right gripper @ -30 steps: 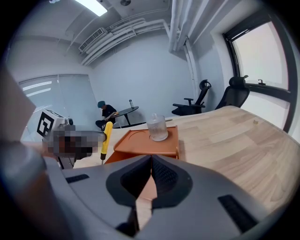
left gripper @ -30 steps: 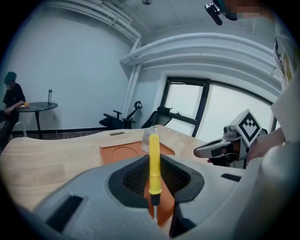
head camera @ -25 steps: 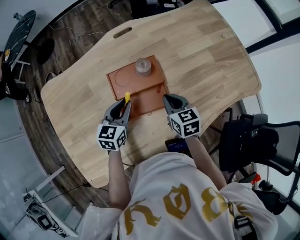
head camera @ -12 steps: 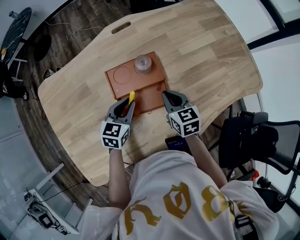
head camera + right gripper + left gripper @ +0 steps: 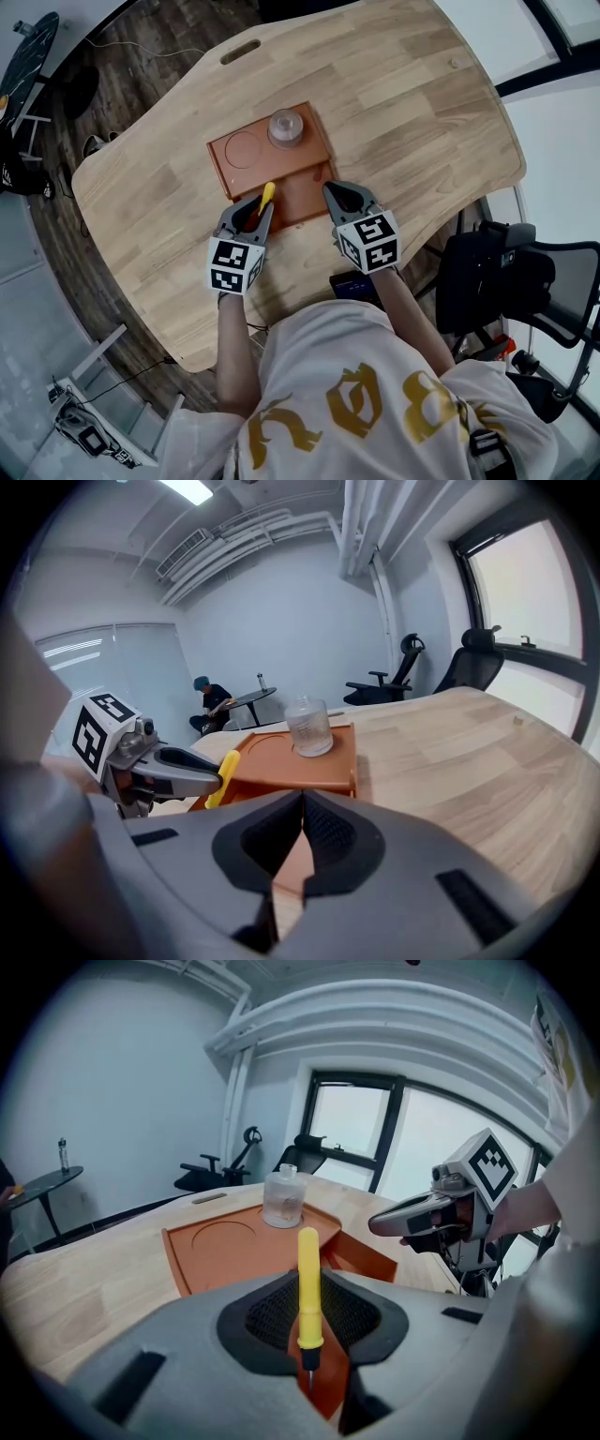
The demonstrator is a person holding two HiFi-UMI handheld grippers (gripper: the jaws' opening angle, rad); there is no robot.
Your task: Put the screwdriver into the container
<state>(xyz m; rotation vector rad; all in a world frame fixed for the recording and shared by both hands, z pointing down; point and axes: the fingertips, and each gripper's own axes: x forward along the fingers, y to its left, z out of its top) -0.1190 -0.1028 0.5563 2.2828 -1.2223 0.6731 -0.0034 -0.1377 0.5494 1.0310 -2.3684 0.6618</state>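
My left gripper (image 5: pixel 253 210) is shut on a small yellow screwdriver (image 5: pixel 266 195), whose handle sticks out past the jaw tips over the near edge of the orange tray (image 5: pixel 309 159). In the left gripper view the yellow screwdriver (image 5: pixel 308 1279) stands upright, pinched at its metal end, with the orange tray (image 5: pixel 220 1258) beyond it. My right gripper (image 5: pixel 341 194) is shut with nothing in it, at the tray's near right corner. In the right gripper view the jaws of my right gripper (image 5: pixel 302 803) meet, and the left gripper (image 5: pixel 173 764) with the screwdriver (image 5: pixel 224 775) shows at left.
A clear glass jar (image 5: pixel 285 128) stands in the tray's far right corner, beside a round recess (image 5: pixel 243 149). The wooden table (image 5: pixel 422 112) has a slot handle (image 5: pixel 240 52) at its far side. A black office chair (image 5: pixel 497 281) is at the right.
My left gripper has carried the screwdriver a little to the right and forward, so the handle now reaches further over the tray's near edge. The right gripper has hardly moved.
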